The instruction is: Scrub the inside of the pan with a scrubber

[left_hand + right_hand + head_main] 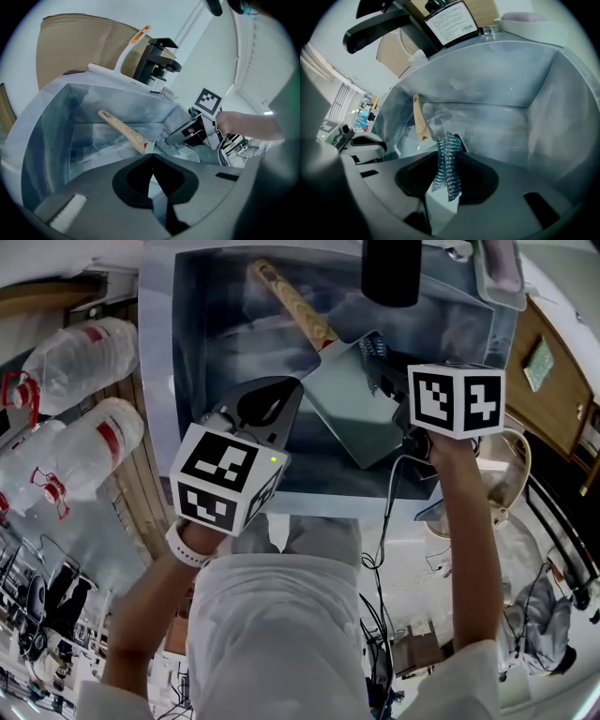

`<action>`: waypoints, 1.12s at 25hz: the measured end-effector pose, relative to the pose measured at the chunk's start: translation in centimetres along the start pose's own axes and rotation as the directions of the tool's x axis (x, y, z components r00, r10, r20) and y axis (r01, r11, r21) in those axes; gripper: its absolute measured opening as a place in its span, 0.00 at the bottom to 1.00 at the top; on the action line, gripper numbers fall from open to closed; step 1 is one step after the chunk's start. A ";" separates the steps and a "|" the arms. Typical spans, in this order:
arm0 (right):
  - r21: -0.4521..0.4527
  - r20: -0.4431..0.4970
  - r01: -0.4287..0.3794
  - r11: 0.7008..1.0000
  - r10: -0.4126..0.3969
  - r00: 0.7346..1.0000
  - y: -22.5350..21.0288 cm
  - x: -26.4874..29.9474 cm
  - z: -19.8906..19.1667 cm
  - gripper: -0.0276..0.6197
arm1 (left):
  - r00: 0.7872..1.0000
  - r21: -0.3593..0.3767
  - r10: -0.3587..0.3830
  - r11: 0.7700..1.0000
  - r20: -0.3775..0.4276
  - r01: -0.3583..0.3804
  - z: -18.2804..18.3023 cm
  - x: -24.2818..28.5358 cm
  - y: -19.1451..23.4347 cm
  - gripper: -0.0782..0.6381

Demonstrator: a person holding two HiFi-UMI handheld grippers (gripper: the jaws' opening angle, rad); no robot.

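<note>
1. Steel sink [155,381] holds the pan [356,409], its wooden handle [292,307] angled across the basin.
2. Right gripper [449,154] fingers pinch a soft mesh scrubber [446,180] over the pan.
3. Left gripper [152,159] fingers are closed and empty beside the pan's handle end.
4. Pan looks rigid and probably slick; the handle seems the best place to hold it.

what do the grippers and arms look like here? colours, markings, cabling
Left claw and right claw: grey bodies, black recess round the jaws. Each carries a white cube with black square markers, left cube and right cube; the left one has a small green light. A pale cable hangs from the right claw. White sleeves, white wristband on the left wrist.
</note>
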State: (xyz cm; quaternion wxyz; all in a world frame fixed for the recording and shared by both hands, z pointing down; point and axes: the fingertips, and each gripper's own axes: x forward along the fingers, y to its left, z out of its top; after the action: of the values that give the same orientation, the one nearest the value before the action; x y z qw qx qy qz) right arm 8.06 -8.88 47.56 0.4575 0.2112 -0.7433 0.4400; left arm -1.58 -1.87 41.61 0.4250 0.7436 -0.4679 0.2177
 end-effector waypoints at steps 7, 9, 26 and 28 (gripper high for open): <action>-0.033 -0.020 0.012 0.999 -0.012 1.000 0.3 0.3 0.2 0.23 | 1.000 -0.013 0.008 1.000 -0.012 -0.008 -0.8 0.2 0.5 0.12; -0.041 -0.025 0.013 0.999 -0.014 1.000 0.7 0.4 0.0 0.22 | 1.000 -0.016 0.007 1.000 -0.014 -0.007 -0.9 0.1 0.4 0.12; -0.123 -0.063 -0.066 0.990 0.058 0.996 6.0 2.3 -2.8 0.23 | 1.000 -0.024 0.007 1.000 -0.017 -0.008 -2.1 -0.5 0.1 0.12; -0.140 -0.070 -0.077 0.987 0.068 0.995 6.6 2.5 -3.1 0.23 | 1.000 -0.024 0.008 1.000 -0.015 -0.008 -2.1 -0.6 0.2 0.12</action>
State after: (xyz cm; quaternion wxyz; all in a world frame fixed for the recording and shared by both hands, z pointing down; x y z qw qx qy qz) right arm 3.60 -2.60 47.30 0.4790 0.1364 -0.7647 0.4089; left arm -1.85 0.16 42.45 0.4367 0.7349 -0.4703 0.2193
